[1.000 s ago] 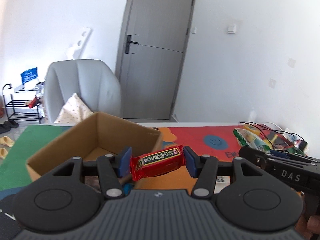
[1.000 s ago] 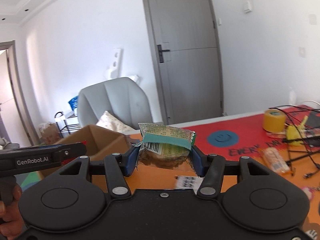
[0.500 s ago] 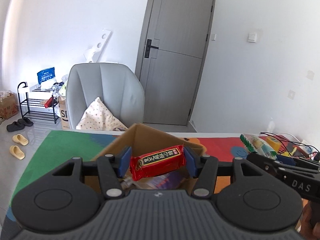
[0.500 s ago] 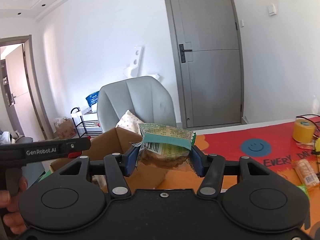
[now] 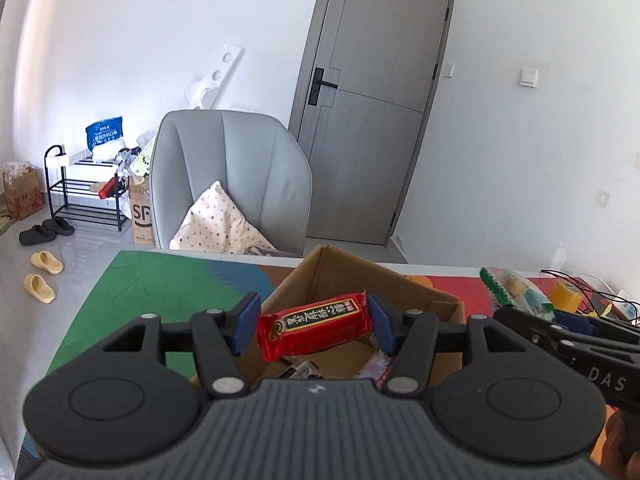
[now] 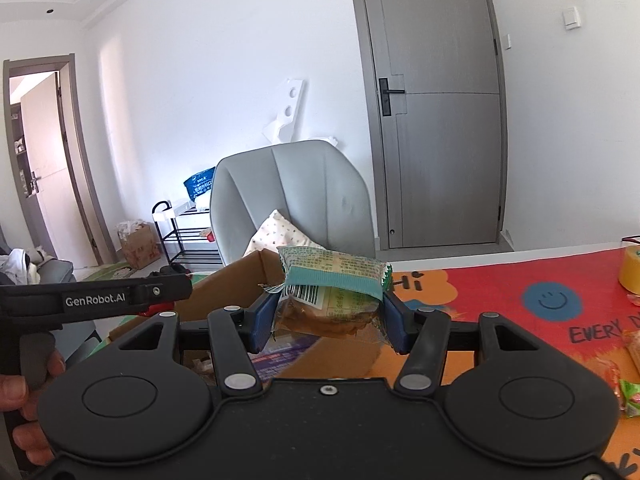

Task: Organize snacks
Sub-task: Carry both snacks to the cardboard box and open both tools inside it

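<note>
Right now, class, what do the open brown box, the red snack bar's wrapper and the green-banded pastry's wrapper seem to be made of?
Open brown box: matte corrugated cardboard, judging by its raw brown walls and folded flaps.
Red snack bar's wrapper: glossy plastic or foil film, crimped at the ends.
Green-banded pastry's wrapper: thin, partly clear plastic film; the pastry shows through, and it crinkles.

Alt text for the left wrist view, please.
The left gripper holds a red snack bar in its jaws above an open cardboard box with wrappers inside, on a colourful mat. Behind stand a grey chair and door.
</note>
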